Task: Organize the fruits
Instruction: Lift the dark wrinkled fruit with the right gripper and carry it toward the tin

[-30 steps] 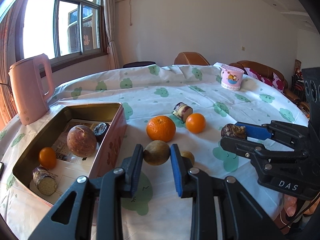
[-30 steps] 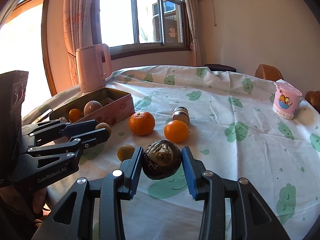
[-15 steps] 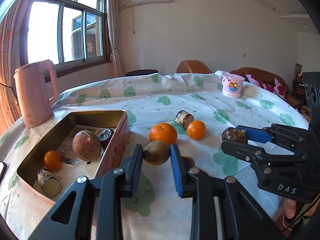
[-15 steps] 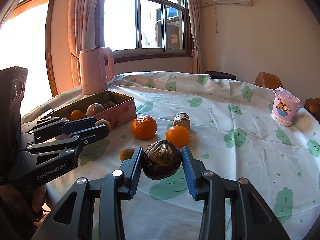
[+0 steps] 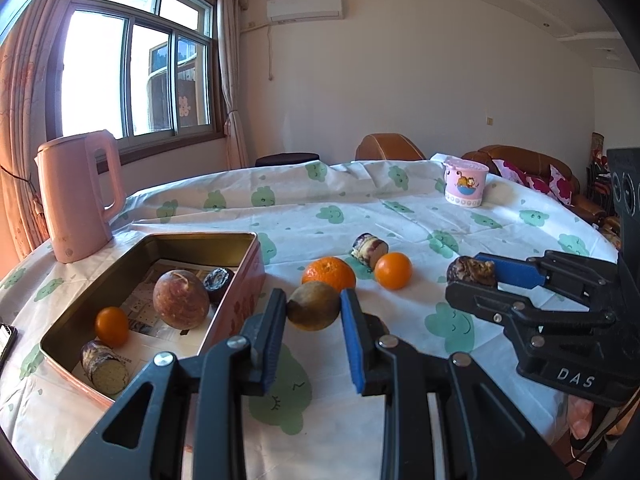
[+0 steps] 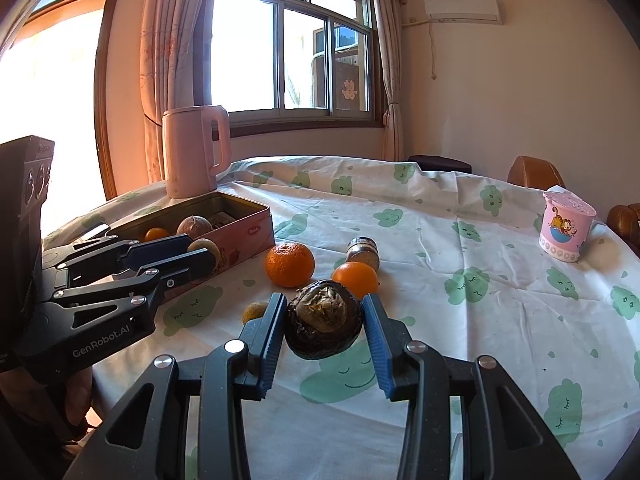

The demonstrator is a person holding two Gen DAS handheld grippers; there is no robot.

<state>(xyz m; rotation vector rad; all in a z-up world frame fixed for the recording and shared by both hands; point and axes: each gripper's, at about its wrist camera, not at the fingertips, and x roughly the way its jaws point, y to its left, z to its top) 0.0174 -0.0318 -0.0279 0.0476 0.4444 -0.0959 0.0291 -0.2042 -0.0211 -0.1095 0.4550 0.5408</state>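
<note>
- Left gripper (image 5: 313, 312): fingers (image 5: 273, 330) clenched on a brown-green round fruit (image 5: 313, 311), held clear above the table (image 5: 400, 420).
- Right gripper (image 6: 323, 326): fingers (image 6: 376, 334) clenched on a dark, wrinkled fruit (image 6: 323, 325) with a pale cracked top, likewise held off the cloth.
- Just left of the right fingers, low on the cloth, lay a small yellowish fruit (image 6: 255, 311), partly hidden by the near finger.
- Just beyond the left fingers sat a tangerine (image 5: 329, 274); to its right, a smooth orange (image 5: 393, 271), and touching that orange on its far side, a short cut cylinder with a purple-flecked face (image 5: 370, 245).
- Left of the left fingers stood the open pink tin (image 5: 244, 264), its long side close beside them. It held a large russet round fruit (image 5: 181, 299), a small orange (image 5: 111, 326), a cut cylinder piece (image 5: 105, 367) at the near end, and a dark piece (image 5: 218, 279) toward the far end, all resting on printed paper.
- Beyond the tin's far corner stood a pink kettle (image 5: 78, 198), upright.
- Far across the table, to the right, stood a pink cartoon-printed cup (image 5: 465, 183).
</note>
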